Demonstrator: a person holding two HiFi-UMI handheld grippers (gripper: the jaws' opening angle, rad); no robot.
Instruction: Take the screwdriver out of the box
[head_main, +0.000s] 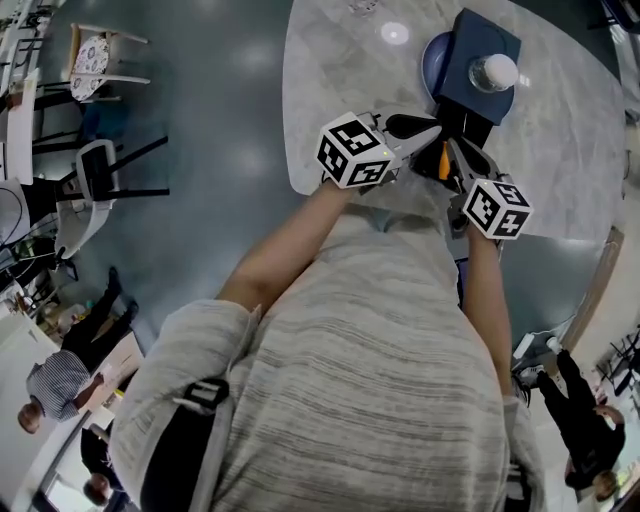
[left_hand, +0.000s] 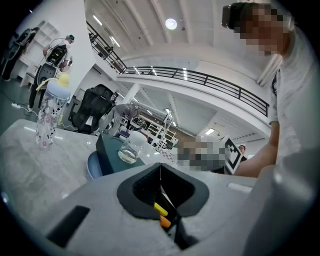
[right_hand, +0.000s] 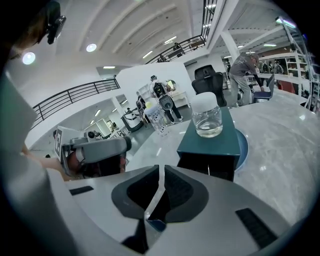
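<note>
Forward over the bench's near edge, the left gripper and right gripper angle toward each other. Each has its jaws pressed together, and the orange screwdriver shows between the two grippers.

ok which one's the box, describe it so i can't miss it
On the pale marbled table, find the round blue plate. The box stands on it: dark teal and square-edged, with a white-lidded glass jar on top. Nothing else on the table is dark and boxy; the bottle farther off is clear.
</note>
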